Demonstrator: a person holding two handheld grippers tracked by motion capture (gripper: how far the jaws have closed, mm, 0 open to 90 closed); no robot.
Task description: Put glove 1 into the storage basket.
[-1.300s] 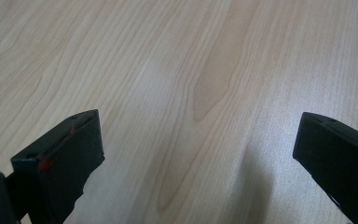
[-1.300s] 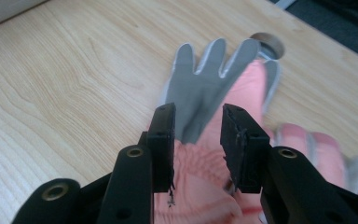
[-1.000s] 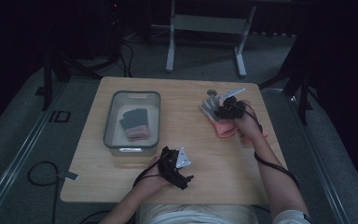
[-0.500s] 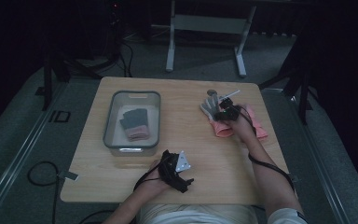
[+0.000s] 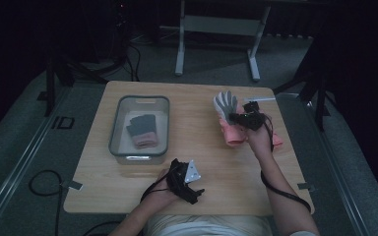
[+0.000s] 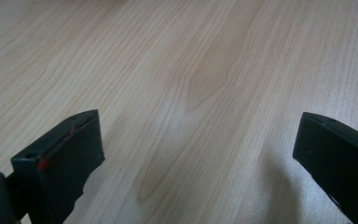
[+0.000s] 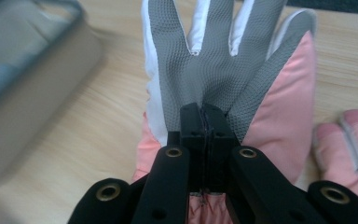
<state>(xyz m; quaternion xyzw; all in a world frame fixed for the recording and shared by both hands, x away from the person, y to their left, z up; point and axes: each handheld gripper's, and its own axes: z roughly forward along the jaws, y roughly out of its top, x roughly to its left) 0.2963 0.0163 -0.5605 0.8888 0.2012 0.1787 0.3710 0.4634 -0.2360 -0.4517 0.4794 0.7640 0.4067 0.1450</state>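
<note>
At the left of the desk [image 5: 103, 177] stands a grey tray [image 5: 115, 129] with rounded corners; inside it lie a dark grey glove [image 5: 140, 125] and, touching its near side, a pinkish one [image 5: 145, 139] whose details are too dim to tell.

Nearer the person, just in front of the tray's near right corner, the left tool [image 5: 193, 192] rests low over the desk in the person's left hand [image 5: 163, 192], with a grey three-cornered plate on top and a cable trailing back toward the body. In the left gripper view its two black jaws stand wide apart and released, with bare wood grain between them and nothing held.

Toward the right, past the middle of the desk, the right tool [image 5: 235, 118] is clenched on a pink and grey glove [image 5: 225, 105]. Its jaws have just been closing, and in the right gripper view they meet on the grey textured palm, pinching the fabric at the base of the fingers. The glove's fingers point away from the person, toward the far edge of the desk, and its pink cuff end lies nearer the person.

Just to the right of the held glove a second pink glove [image 7: 347, 140] lies flat on the desk, partly under the person's right hand [image 5: 258, 140] in the high view.
</note>
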